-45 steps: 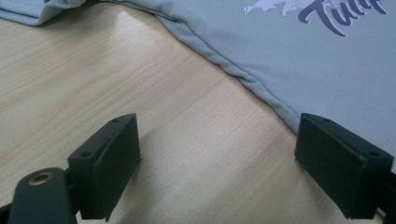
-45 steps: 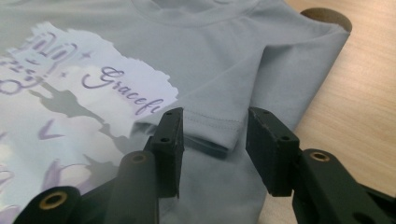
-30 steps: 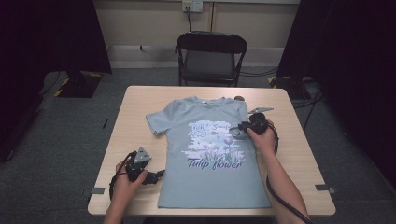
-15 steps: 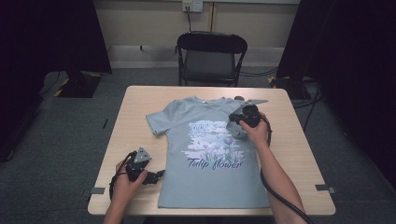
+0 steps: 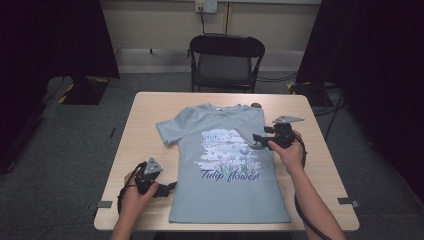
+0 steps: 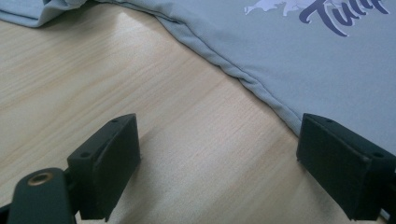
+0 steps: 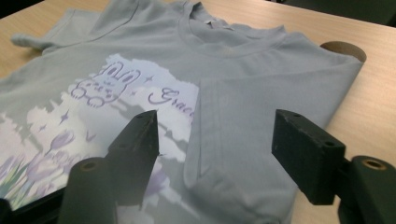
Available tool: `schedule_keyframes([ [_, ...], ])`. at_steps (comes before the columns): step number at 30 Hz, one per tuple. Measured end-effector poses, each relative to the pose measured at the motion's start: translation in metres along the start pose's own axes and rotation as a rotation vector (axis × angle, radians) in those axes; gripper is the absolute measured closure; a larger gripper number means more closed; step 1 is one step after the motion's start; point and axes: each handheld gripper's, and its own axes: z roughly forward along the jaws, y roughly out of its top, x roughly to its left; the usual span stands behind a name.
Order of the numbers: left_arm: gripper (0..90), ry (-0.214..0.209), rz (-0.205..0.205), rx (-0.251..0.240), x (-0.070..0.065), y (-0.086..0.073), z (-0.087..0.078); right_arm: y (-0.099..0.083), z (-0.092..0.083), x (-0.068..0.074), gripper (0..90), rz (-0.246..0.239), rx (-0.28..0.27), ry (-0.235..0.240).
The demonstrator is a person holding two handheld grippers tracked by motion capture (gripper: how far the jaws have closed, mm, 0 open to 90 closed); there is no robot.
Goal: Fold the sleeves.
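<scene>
A grey T-shirt (image 5: 225, 185) with a "Tulip flower" print lies face up on the wooden table (image 5: 145, 130). Its right sleeve (image 5: 246, 135) is folded inward over the chest. My right gripper (image 5: 260, 139) hovers at the shirt's right side. In the right gripper view it (image 7: 217, 119) is open, with the folded sleeve (image 7: 233, 135) lying loose below the jaws. My left gripper (image 5: 167, 187) rests near the table's front left, beside the shirt's side hem. It (image 6: 219, 126) is open over bare wood (image 6: 93, 70), one jaw just over the shirt's edge (image 6: 327, 60).
A small round brown object (image 5: 256, 105) sits on the table just past the shirt's right shoulder, also seen as (image 7: 345, 49). A black folding chair (image 5: 227, 60) stands behind the table's far edge. Grey carpet surrounds the table, and cables trail from both grippers.
My right gripper swung in over the shirt's chest, then drew back toward the right. The sleeve now lies folded on the shirt. My left gripper has stayed put.
</scene>
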Motion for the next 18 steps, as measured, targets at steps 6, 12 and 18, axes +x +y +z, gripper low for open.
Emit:
schedule_keyframes([
  [6,13.0,0.000,0.001,0.001,0.000,0.000,0.000,-0.012,-0.016,0.002,26.4,-0.014,0.021,0.028],
  [12,12.9,0.000,0.000,0.000,0.000,0.000,0.000,-0.017,-0.023,0.006,22.6,-0.045,0.036,0.033],
  [18,12.9,0.000,0.000,0.000,0.000,0.000,0.000,-0.024,-0.027,0.010,18.9,-0.063,0.053,0.039],
])
